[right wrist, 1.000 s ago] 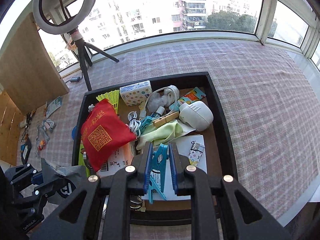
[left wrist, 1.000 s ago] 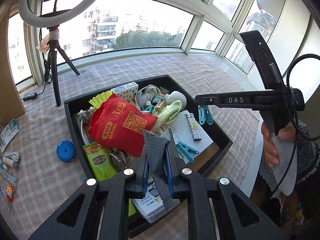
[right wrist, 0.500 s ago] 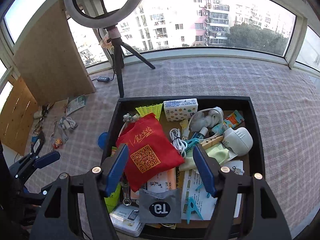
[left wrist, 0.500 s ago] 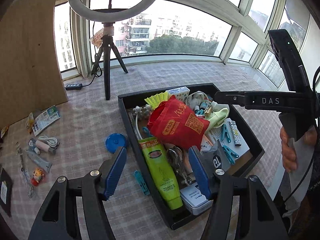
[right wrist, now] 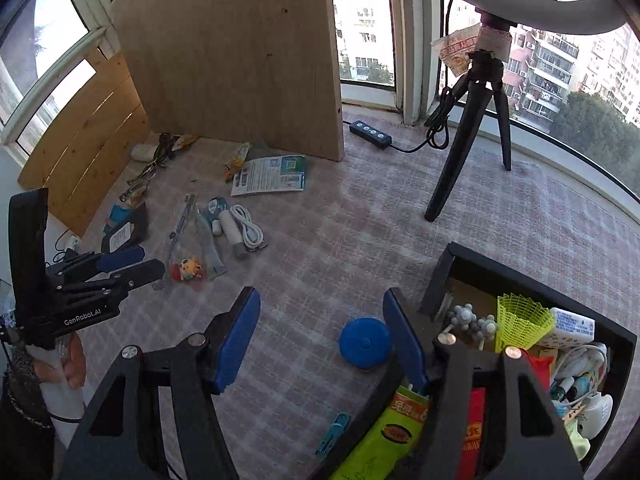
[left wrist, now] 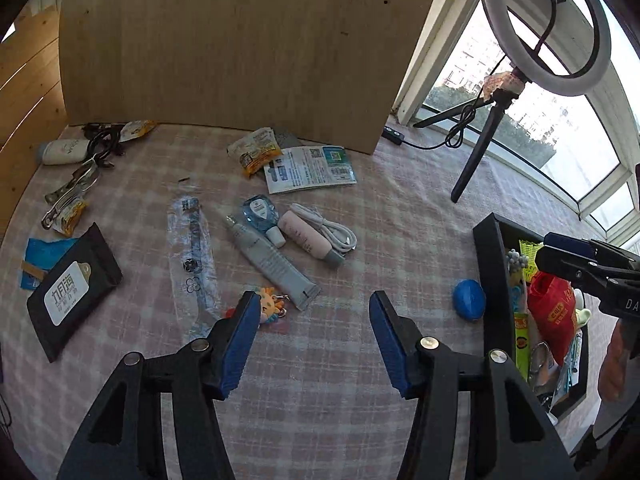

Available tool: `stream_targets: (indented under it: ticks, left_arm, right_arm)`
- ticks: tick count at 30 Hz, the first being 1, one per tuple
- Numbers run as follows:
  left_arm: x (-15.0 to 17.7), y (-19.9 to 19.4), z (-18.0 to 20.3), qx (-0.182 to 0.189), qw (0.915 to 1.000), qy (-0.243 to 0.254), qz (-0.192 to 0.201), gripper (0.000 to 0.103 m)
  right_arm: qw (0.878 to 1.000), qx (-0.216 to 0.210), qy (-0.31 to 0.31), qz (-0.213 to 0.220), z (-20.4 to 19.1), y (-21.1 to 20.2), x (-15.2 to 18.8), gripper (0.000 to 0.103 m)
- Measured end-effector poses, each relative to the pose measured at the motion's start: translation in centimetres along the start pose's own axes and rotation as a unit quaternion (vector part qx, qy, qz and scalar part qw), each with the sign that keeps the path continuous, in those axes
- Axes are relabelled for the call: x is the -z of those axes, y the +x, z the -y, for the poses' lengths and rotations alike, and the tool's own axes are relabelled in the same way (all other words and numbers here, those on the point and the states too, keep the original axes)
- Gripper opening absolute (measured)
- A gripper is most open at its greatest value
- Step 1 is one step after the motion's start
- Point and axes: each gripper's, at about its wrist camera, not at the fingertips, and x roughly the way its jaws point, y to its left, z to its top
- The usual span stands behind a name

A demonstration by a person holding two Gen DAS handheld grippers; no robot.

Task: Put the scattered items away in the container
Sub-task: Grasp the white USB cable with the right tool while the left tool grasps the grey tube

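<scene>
Two grippers empty: left gripper [left wrist: 314, 312] and right gripper [right wrist: 320, 312] both wide, jaws just closing a little | step: going for more scattered things | container [right wrist: 440, 276] at right, quite full | next: maybe the blue round thing [right wrist: 365, 343], nearest.

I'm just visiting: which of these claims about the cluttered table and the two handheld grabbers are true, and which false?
1. The left gripper holds nothing. True.
2. The round blue disc lies inside the black rectangular tray. False: it lies on the checked cloth outside it.
3. The white coiled cable is outside the tray. True.
4. The right gripper is clamped shut. False: its jaws stand open, having just narrowed slightly.
</scene>
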Motion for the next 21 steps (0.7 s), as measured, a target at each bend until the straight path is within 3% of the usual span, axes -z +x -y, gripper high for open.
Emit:
stream_targets:
  ticks: [4,10,16,21]
  left_arm:
    - [-1.4,2.6,-2.7,-0.008,0.9987,-0.046,-0.019,0.049]
    - [-2.6,5.6,-3.4,0.007,0.9954,-0.084,-0.044,0.049]
    - [-3.1,7.5,-4.1,0.015,0.9912,-0.118,-0.058,0.049]
    - [-3.2,8.9,-3.9,0.008,0.9906,-0.119,-0.067,0.049]
  right_arm:
    - [0.998,-0.026,-0.037,-0.031,-3.0,4.6,-3.2,0.054]
    - [0.994,-0.047,-0.067,-0.077,-5.9,11.0,-6.2,0.049]
    - [0.989,-0.068,-0.064,-0.113,-6.3,15.3,-7.4,0.046]
    - [0.987,-0.059,-0.072,-0.13,-6.6,17.3,-7.2,0.04]
